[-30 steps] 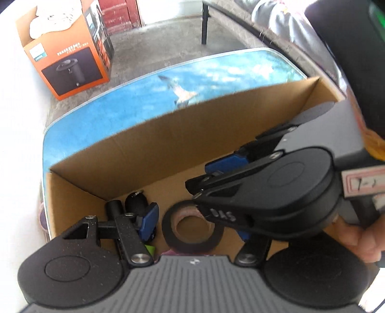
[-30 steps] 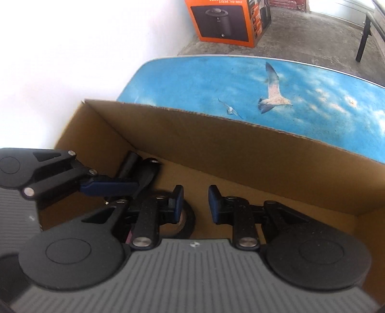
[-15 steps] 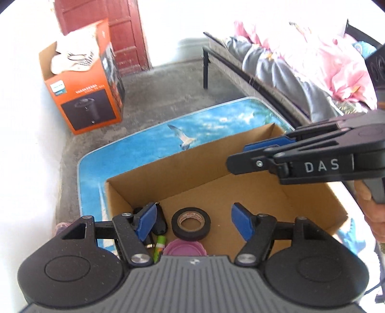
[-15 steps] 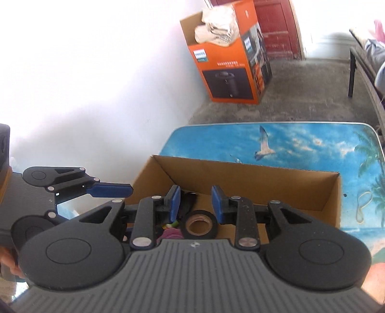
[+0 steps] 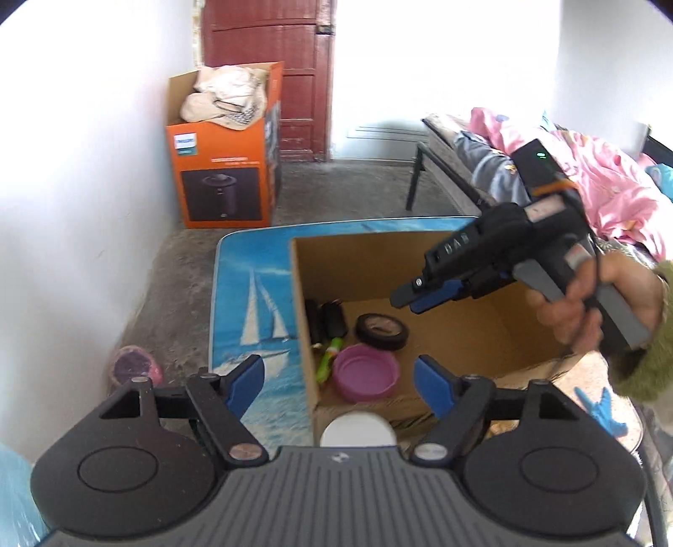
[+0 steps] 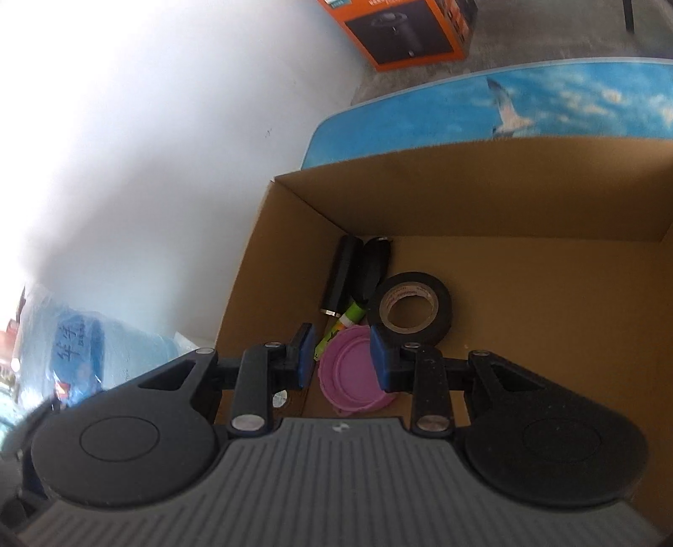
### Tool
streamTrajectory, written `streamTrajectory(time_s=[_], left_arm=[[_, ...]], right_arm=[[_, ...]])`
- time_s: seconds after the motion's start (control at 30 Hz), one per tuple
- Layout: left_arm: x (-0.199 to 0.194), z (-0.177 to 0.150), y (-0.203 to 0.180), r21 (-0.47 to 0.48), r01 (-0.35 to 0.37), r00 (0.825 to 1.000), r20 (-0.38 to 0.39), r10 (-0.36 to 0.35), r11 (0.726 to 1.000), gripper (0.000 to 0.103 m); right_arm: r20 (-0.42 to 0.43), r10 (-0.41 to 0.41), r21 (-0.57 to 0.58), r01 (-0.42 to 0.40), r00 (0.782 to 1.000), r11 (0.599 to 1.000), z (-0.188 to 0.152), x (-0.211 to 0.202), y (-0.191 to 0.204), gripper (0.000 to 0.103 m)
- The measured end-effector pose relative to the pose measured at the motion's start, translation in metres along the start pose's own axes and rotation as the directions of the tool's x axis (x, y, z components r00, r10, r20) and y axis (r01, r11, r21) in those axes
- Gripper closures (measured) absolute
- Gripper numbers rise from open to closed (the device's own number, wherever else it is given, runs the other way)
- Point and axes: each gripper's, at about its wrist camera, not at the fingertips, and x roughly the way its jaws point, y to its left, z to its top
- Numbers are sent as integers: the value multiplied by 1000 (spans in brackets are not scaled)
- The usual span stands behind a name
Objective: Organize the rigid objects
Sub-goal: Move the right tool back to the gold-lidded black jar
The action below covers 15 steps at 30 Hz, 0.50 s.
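An open cardboard box (image 5: pixel 378 252) (image 6: pixel 483 197) stands on the blue printed table. In it lie a black tape roll (image 5: pixel 382 331) (image 6: pixel 412 309), a purple lid (image 5: pixel 365 376) (image 6: pixel 351 368), a green marker (image 5: pixel 328 357) (image 6: pixel 340 324) and two black cylinders (image 5: pixel 326 319) (image 6: pixel 343 275). My left gripper (image 5: pixel 338 381) is open and empty, raised above the box's near left corner. My right gripper (image 6: pixel 343 357) (image 5: pixel 414 296) is open and empty, above the purple lid inside the box.
A white round object (image 5: pixel 357 429) sits just before the box. An orange carton (image 5: pixel 225 185) (image 6: pixel 404 29) stands on the floor by a red door. A bed with pink bedding (image 5: pixel 589 168) is at the right. The white wall (image 6: pixel 168 147) is at the left.
My left gripper has risen and pulled back out of the box, opening wider. My right gripper has opened wider and now looks down into the box over the purple lid.
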Motion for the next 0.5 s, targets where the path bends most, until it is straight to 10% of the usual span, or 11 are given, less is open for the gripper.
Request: streamTrajectory(time_s=[0.27, 0.5], left_arm=[[-6, -29, 41, -84, -8, 1000, -2, 8, 996, 22], [-13, -38, 50, -94, -6, 999, 41, 10, 996, 16]], right_arm=[[-115, -75, 151, 92, 991, 984, 31, 75, -31, 73], [-39, -110, 170, 115, 993, 979, 40, 70, -36, 71]])
